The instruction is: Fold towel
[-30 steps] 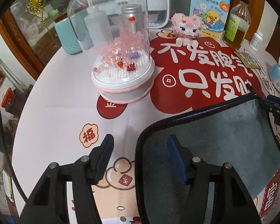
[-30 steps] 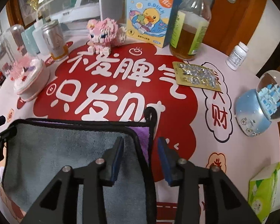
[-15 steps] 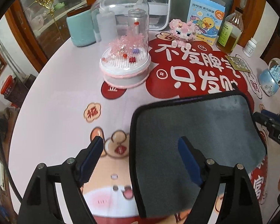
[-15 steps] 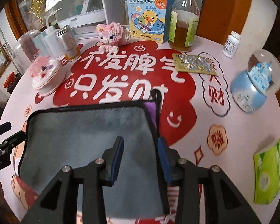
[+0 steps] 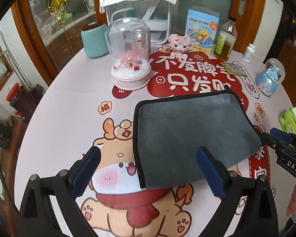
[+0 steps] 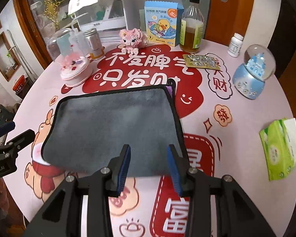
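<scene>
A grey towel (image 5: pixel 189 136) with a black hem lies folded flat on the round table; a purple corner peeks out at its far right in the right wrist view (image 6: pixel 116 126). My left gripper (image 5: pixel 148 164) is open wide and empty, held above the towel's near left corner. My right gripper (image 6: pixel 149 162) is open and empty, above the towel's near right edge. The right gripper also shows at the right edge of the left wrist view (image 5: pixel 282 144), and the left gripper at the left edge of the right wrist view (image 6: pixel 11 136).
Behind the towel stand a domed pink ornament (image 5: pixel 130 59), a pink block figure (image 6: pixel 133 38), a duck box (image 6: pixel 161 22), a bottle (image 6: pixel 191 31), a pill bottle (image 6: pixel 234 44) and a snow globe (image 6: pixel 252 73). A green tissue pack (image 6: pixel 280 148) lies at right.
Both grippers have pulled back and risen from the towel. The left jaws have opened wider; the right jaws have widened a little. The towel lies flat, free of both.
</scene>
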`<move>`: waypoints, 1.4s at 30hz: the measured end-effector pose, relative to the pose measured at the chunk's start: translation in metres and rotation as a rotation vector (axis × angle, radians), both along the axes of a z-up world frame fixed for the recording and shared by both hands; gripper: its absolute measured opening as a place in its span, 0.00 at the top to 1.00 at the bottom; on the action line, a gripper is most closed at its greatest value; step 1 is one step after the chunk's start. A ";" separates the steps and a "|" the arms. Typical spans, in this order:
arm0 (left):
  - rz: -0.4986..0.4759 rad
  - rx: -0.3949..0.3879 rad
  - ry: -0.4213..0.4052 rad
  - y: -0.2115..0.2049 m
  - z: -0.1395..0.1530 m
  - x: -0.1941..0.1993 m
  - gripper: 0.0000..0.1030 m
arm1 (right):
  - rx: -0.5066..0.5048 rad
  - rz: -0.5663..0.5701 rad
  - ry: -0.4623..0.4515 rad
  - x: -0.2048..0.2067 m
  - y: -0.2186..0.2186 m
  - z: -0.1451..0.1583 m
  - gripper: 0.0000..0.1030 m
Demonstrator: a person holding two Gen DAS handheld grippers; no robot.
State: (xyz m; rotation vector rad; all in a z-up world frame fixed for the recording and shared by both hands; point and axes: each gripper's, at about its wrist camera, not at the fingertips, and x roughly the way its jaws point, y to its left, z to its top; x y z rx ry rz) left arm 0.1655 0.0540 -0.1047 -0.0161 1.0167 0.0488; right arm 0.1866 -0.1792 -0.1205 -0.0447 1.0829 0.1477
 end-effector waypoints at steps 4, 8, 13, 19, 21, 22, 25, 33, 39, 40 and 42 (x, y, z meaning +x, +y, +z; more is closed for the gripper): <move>-0.016 0.007 -0.020 -0.008 0.012 -0.017 0.05 | -0.021 0.003 -0.018 -0.020 -0.001 0.012 0.63; -0.033 0.013 -0.047 -0.018 0.025 -0.035 0.05 | -0.030 -0.003 -0.029 -0.035 -0.006 0.022 0.63; -0.054 0.020 -0.073 -0.030 0.037 -0.058 0.05 | -0.026 -0.016 -0.040 -0.056 -0.012 0.036 0.63; -0.065 0.001 -0.098 -0.038 0.051 -0.084 0.05 | -0.009 -0.011 -0.068 -0.082 -0.014 0.052 0.63; -0.070 0.000 -0.105 -0.042 0.055 -0.091 0.05 | -0.006 -0.006 -0.075 -0.091 -0.014 0.056 0.63; -0.072 0.003 -0.109 -0.044 0.058 -0.096 0.05 | -0.008 -0.006 -0.078 -0.095 -0.014 0.057 0.63; -0.079 0.010 -0.115 -0.049 0.065 -0.107 0.05 | -0.005 -0.011 -0.079 -0.104 -0.014 0.061 0.63; -0.127 0.009 -0.130 -0.063 0.085 -0.134 0.05 | 0.021 -0.026 -0.074 -0.129 -0.013 0.070 0.63; -0.121 -0.004 -0.095 -0.063 0.091 -0.143 0.05 | 0.036 -0.056 -0.063 -0.145 -0.012 0.076 0.63; -0.116 -0.004 -0.088 -0.062 0.091 -0.145 0.05 | 0.040 -0.064 -0.058 -0.150 -0.012 0.076 0.63; -0.107 -0.007 -0.079 -0.061 0.093 -0.149 0.05 | 0.048 -0.077 -0.051 -0.155 -0.012 0.077 0.63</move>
